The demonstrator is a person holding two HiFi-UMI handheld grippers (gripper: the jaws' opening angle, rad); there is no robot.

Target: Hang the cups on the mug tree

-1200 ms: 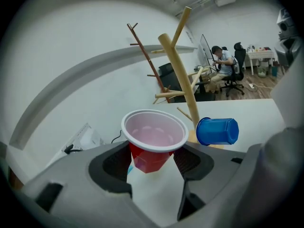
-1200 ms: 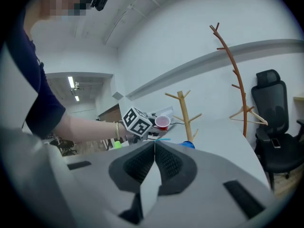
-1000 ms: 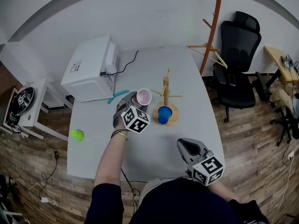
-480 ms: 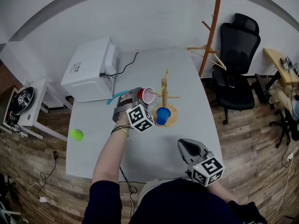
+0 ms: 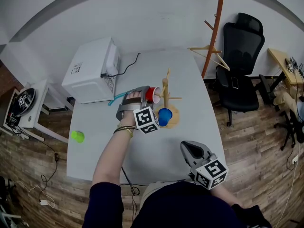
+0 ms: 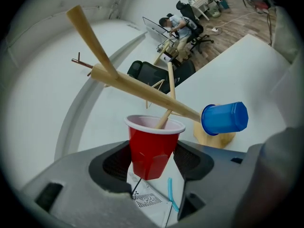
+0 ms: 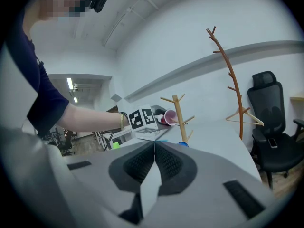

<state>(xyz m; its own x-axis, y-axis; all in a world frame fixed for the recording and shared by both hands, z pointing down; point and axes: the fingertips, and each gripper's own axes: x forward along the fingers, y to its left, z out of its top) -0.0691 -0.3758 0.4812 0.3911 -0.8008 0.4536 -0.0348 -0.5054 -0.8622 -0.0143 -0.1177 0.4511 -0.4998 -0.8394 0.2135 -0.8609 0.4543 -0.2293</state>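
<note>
My left gripper [image 5: 145, 93] is shut on a red cup [image 5: 153, 94] with a white inside, held on its side against the wooden mug tree [image 5: 166, 90]. In the left gripper view the red cup [image 6: 153, 148] sits between the pads, and a peg [image 6: 165, 119] of the mug tree [image 6: 142, 91] reaches into its mouth. A blue cup [image 5: 165, 116] hangs on a lower peg above the round base; it also shows as the blue cup [image 6: 225, 118]. A green cup [image 5: 78, 137] lies at the table's left edge. My right gripper [image 5: 190, 149] hovers near me, shut and empty [image 7: 154, 148].
A white boxy appliance [image 5: 92, 70] with a black cable stands at the table's back left, a teal strip [image 5: 118, 98] beside it. A black office chair [image 5: 242, 56] and an orange coat stand [image 5: 216, 23] are right of the table [image 5: 199, 127]. A low side table [image 5: 28, 106] is left.
My left gripper has carried the red cup rightward to the tree and tipped it sideways, so its mouth now meets a peg. The right gripper has stayed still.
</note>
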